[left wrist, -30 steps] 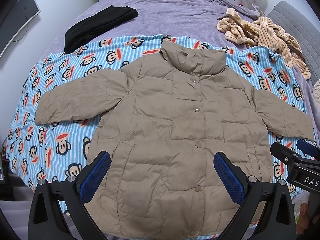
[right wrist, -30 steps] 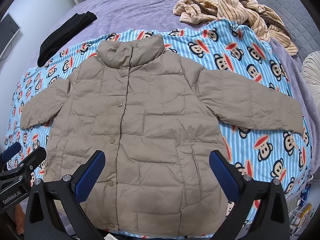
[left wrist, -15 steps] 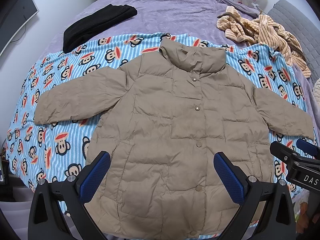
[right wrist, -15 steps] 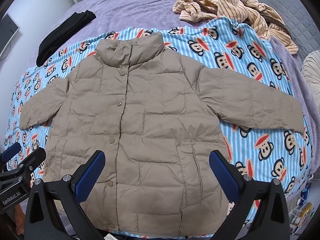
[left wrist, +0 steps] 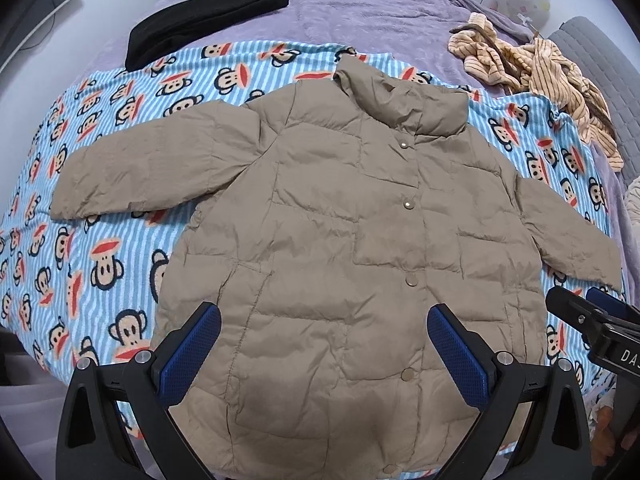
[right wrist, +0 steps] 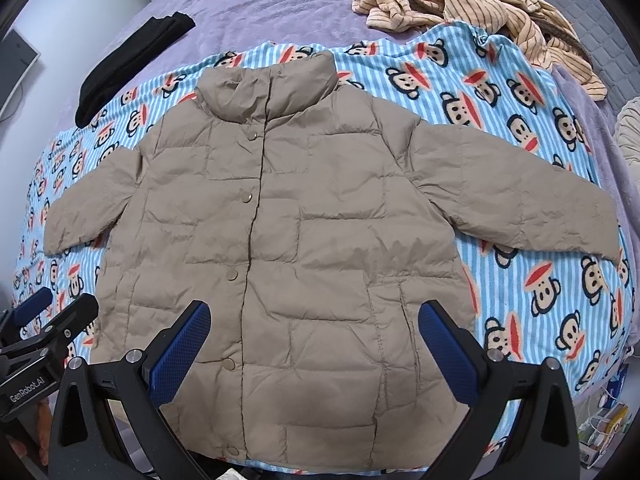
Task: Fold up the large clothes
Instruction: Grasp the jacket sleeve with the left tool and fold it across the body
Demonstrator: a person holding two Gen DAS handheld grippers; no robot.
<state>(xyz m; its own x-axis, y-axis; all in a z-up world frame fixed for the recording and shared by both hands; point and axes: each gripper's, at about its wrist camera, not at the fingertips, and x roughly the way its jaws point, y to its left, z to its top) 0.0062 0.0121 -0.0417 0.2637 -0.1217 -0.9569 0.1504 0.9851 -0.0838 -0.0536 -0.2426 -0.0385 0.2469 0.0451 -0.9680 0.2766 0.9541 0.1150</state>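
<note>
Bed (left wrist: pixel 360 8) covered in purple spread, blue striped monkey-print blanket (left wrist: pixel 120 128) across it, folded black garment (left wrist: pixel 200 20) at far left, crumpled striped tan clothing (left wrist: pixel 540 64) at far right

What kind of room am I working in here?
Most likely a bedroom: the tan puffer jacket lies on a monkey-print blanket spread over a purple bed cover, with a grey padded headboard alongside.
</note>
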